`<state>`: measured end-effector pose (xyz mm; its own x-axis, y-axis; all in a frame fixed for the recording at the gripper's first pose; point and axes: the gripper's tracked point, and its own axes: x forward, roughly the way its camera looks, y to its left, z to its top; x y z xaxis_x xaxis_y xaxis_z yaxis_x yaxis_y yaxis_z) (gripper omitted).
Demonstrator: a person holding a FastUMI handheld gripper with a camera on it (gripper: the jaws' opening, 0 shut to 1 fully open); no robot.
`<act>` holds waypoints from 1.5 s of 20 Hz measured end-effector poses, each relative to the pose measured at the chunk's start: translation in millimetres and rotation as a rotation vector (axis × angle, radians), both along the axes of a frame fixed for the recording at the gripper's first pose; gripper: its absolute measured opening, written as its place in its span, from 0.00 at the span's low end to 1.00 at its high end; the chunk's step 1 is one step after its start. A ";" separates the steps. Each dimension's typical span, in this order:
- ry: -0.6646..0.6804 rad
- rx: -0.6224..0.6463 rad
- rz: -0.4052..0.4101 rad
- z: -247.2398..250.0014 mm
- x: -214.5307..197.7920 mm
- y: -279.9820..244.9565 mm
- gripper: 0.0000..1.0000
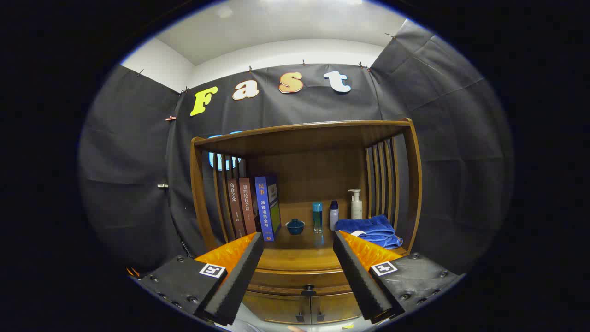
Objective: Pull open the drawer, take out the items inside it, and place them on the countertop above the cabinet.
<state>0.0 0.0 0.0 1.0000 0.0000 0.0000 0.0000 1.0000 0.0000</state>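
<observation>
Wooden cabinet (304, 272), drawer (308, 280) closed (gripper (298, 240) fingers apart, empty).

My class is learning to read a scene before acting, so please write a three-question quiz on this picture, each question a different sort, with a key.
1. True or false: the drawer is already pulled open.
2. Which lies on the countertop at the right? A) blue towel B) red cup C) green plate
3. Fill in: the gripper has its fingers ____.

Key: 1 false, it is shut, its knob seen between the fingers. 2 A, the blue towel. 3 open, holding nothing.
</observation>
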 end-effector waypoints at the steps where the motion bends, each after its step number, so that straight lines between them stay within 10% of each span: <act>1: -0.001 -0.005 0.000 0.4 0.3 1.1 0.99; 30: 0.058 0.000 0.007 -52.5 27.7 -1.9 0.99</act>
<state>27.7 -1.9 -52.5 0.9983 0.0071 -0.0580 -0.0071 1.0000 0.0004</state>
